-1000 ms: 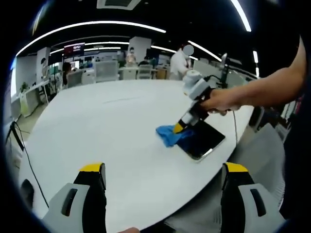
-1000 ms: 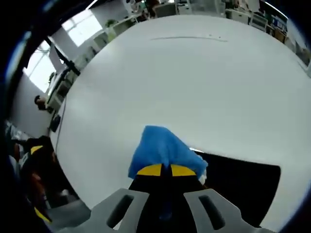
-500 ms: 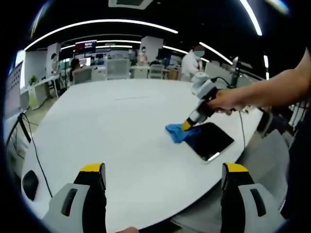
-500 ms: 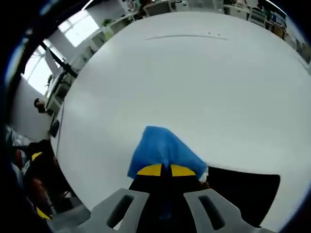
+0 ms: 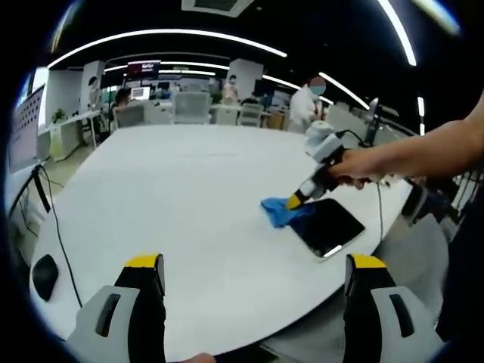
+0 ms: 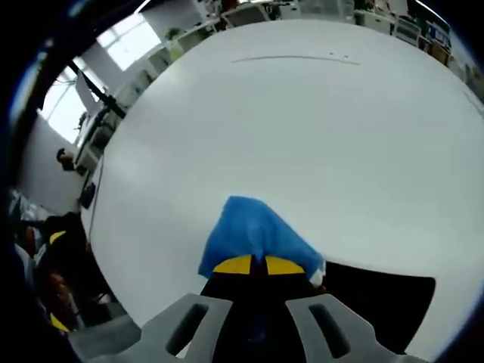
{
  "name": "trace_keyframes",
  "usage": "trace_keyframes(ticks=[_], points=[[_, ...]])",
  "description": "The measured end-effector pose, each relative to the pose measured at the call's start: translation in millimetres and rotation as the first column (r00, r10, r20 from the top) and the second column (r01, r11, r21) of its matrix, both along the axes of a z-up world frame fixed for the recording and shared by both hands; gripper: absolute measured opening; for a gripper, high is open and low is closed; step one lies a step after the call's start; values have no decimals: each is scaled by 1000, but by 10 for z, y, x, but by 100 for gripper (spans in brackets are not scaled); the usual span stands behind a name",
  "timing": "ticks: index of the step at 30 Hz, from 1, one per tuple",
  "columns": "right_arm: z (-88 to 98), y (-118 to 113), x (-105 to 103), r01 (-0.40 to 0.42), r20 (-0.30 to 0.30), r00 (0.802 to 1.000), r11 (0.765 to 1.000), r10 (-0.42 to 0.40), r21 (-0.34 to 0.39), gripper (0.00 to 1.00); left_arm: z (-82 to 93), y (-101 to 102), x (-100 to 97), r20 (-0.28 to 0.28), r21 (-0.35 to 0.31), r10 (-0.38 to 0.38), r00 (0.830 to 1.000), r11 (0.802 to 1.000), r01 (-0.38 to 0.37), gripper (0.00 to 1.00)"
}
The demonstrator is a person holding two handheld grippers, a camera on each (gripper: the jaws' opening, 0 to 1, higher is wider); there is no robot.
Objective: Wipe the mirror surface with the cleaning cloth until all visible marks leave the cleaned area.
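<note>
A dark rectangular mirror point(image 5: 327, 227) lies flat near the right edge of the white table point(image 5: 174, 197). A blue cleaning cloth point(image 5: 281, 212) is bunched at the mirror's left end, partly on the table. My right gripper point(image 5: 297, 201) is shut on the cloth, pressing it down there, held by a person's hand point(image 5: 355, 170). In the right gripper view the cloth point(image 6: 249, 231) spreads ahead of the shut yellow-tipped jaws of my right gripper point(image 6: 263, 265), with the mirror point(image 6: 378, 299) to the right. My left gripper point(image 5: 253, 265) hangs open off the table's near edge, nothing between its jaws.
A black cable point(image 5: 53, 227) and a dark mouse-like object point(image 5: 44, 277) lie at the table's left edge. Office desks, chairs and people point(image 5: 306, 102) stand beyond the far side. A faint seam line point(image 6: 291, 58) crosses the tabletop.
The left view has drifted, so the mirror sits slightly further right and lower in it. The cloth and right gripper stay at the mirror's left end with little visible motion.
</note>
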State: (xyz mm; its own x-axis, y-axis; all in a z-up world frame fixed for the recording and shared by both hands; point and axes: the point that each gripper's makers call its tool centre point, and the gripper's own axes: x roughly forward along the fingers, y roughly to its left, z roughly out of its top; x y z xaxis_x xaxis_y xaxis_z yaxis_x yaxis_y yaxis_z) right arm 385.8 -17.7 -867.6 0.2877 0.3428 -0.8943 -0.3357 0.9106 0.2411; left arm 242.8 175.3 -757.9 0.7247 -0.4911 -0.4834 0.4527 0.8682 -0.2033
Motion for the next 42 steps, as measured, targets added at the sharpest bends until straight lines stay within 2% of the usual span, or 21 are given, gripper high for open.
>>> trace_keyframes(ticks=[20,33,42], points=[[-10,-147,1,3,-1,1000,1000,-3,2,0,8,-6,-20,10,13,-9,1000,1000,9,99],[-3,-376,-7,40,-10,999,999,-40,-18,0,15,-56,-38,10,26,-30,999,999,30,99],[-4,-368,-7,50,-5,999,999,-50,-13,0,19,-54,-43,10,28,-30,999,999,30,99]])
